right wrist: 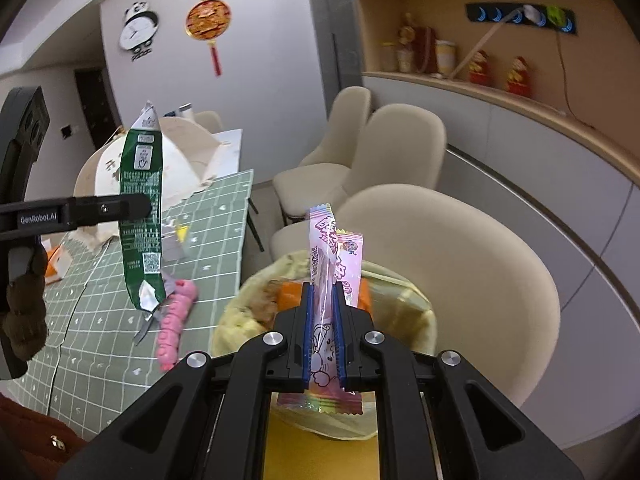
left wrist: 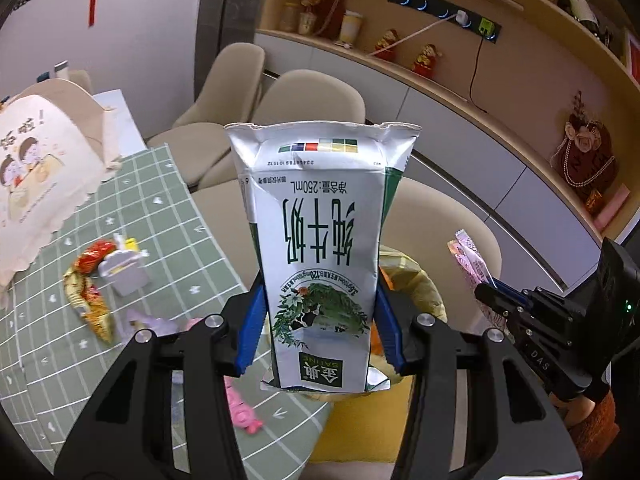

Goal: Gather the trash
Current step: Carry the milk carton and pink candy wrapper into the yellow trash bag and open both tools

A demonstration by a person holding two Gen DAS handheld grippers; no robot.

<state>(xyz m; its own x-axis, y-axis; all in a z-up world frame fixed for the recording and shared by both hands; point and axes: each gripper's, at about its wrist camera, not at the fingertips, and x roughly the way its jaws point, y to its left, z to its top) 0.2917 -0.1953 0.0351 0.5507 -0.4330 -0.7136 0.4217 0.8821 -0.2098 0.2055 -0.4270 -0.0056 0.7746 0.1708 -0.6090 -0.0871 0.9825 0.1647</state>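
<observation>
Left fingers: I am gripping the milk carton (left wrist: 320, 256) with my left gripper (left wrist: 320, 320); the blue pads are pressing on its two narrow edges near the lower end.
Carton's axis: its long axis is running straight out along my fingers, the print reading upside down in the left wrist view, the flattened seam pointing away from me and the logo end sitting nearest my palm.
Carton seen from the right: in the right wrist view the milk carton (right wrist: 142, 216) is hanging upright, edge-on and green, above the bench (right wrist: 100, 320), with my left gripper (right wrist: 136, 206) reaching in from the left, level.
Right fingers: I am pinching the pink wrapper (right wrist: 322, 312) in my right gripper (right wrist: 322, 340), pads closed tightly on its flat faces.
Wrapper's axis: it is standing lengthwise along my fingers, crimped top pointing away, a second pink pack just behind it.
Right hand's pose: I am holding it over the yellow-lined bin (right wrist: 248, 312), tilted downward; the bin is sitting just beside the bench edge, before a beige chair (right wrist: 480, 264).
Bench: a red-gold wrapper (left wrist: 86, 284), a small white box (left wrist: 122, 272) and a pink toy (right wrist: 174, 328) are lying on the green checked cloth.
</observation>
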